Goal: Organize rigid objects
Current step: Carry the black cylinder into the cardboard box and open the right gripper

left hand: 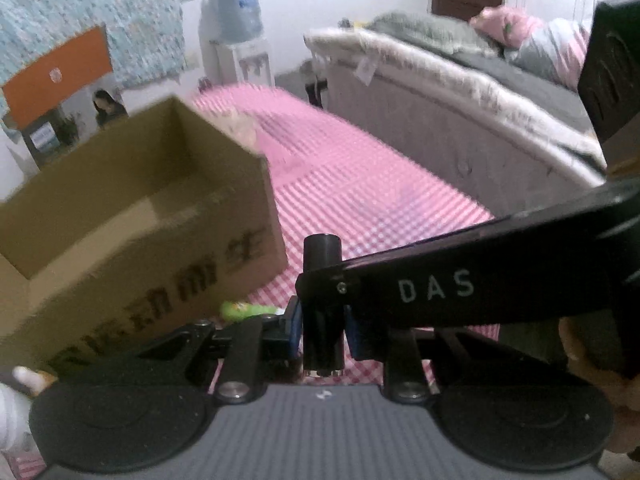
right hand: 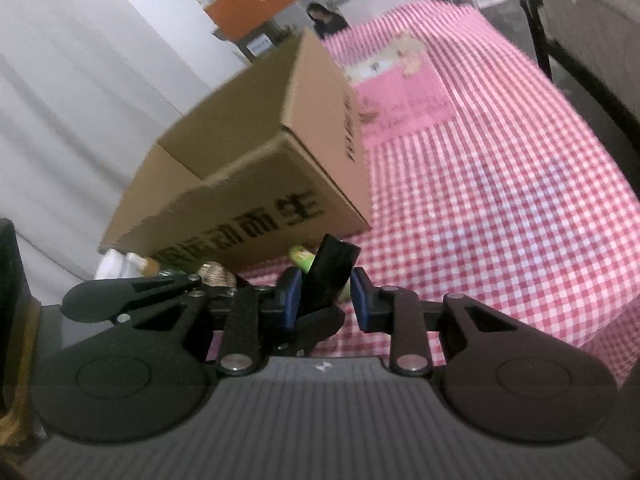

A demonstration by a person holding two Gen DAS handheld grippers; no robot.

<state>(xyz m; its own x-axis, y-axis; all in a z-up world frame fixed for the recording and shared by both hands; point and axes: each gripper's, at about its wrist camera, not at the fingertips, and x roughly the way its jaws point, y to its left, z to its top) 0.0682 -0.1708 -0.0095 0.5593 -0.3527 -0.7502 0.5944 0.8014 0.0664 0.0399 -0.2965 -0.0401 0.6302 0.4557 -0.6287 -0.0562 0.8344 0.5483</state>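
Observation:
A long black bar marked "DAS" runs from a round upright post at the centre out to the right edge of the left wrist view. My left gripper is shut on that post, its blue pads pressed against both sides. In the right wrist view a flat black end of the bar stands tilted between the blue pads of my right gripper, which is shut on it. An open cardboard box with black printed characters stands just beyond and to the left of both grippers. The inside of the box that shows looks bare.
A pink checked cloth covers the table. A green item, a gold woven thing and a white bottle lie at the box's near side. A bed flanks the table's right.

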